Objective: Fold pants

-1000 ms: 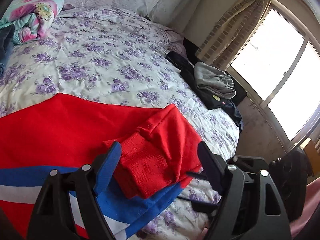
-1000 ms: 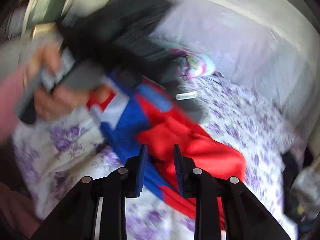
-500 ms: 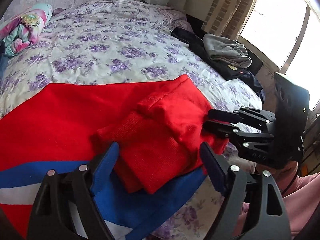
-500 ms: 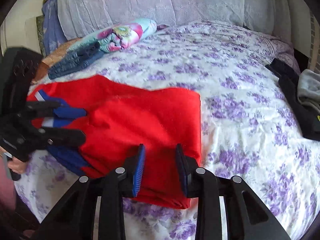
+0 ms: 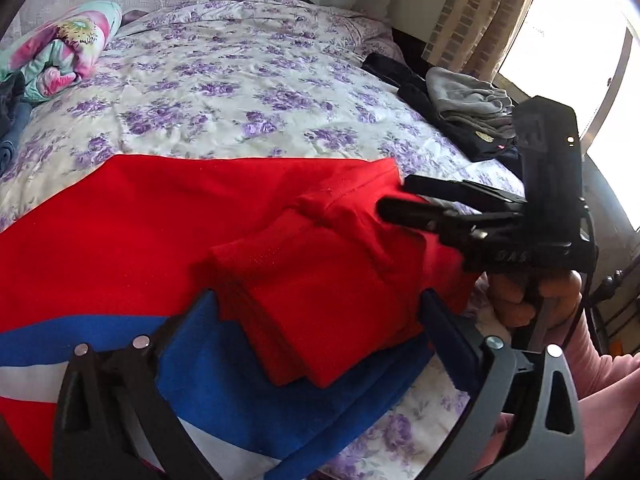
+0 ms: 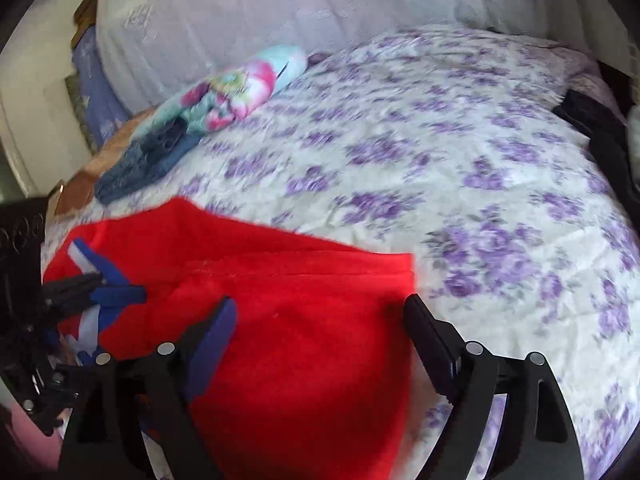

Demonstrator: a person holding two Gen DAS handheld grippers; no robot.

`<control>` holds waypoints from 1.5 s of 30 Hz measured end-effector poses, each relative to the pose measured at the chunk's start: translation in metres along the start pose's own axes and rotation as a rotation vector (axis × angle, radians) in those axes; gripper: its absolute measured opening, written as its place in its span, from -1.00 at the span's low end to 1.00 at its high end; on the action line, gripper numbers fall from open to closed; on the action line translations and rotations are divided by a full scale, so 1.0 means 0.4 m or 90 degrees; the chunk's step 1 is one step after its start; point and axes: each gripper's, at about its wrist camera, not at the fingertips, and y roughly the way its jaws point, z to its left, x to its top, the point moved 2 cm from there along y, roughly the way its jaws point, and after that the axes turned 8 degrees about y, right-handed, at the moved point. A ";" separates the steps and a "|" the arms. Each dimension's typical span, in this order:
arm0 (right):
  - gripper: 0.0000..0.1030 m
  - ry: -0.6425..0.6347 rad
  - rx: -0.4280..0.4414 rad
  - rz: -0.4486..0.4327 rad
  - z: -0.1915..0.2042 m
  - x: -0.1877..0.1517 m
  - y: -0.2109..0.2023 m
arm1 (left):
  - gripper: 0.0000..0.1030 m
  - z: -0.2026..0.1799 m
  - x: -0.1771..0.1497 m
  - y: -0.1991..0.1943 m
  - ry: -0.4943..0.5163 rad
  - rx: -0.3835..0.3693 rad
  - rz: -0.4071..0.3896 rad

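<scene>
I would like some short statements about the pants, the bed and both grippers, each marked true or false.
1. The red pants lie on a bedspread with purple flowers. True.
2. The left gripper is shut on the pants. False: its jaws stand open on either side of the folded end.
3. The right gripper is open. True.
4. The pants carry blue and white stripes. True.
5. A grey garment lies on top of the pants. False: it lies apart, at the bed's edge by the window.

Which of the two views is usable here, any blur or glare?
Left wrist view: sharp, but the window is blown out white and the fisheye bends the bed. Right wrist view: motion blur smears the bedspread flowers and the red pants.
</scene>
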 end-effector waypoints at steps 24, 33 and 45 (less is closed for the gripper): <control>0.63 -0.605 0.083 -0.122 0.728 -0.241 -0.065 | 0.92 0.542 -0.243 -0.503 -0.369 0.279 -0.182; 0.01 -0.761 0.047 -0.049 0.917 -0.318 0.059 | 0.92 0.615 -0.318 -0.474 -0.441 0.179 -0.230; -0.25 -0.769 -0.016 -0.054 0.980 -0.316 0.156 | 0.92 0.610 -0.319 -0.474 -0.435 0.181 -0.229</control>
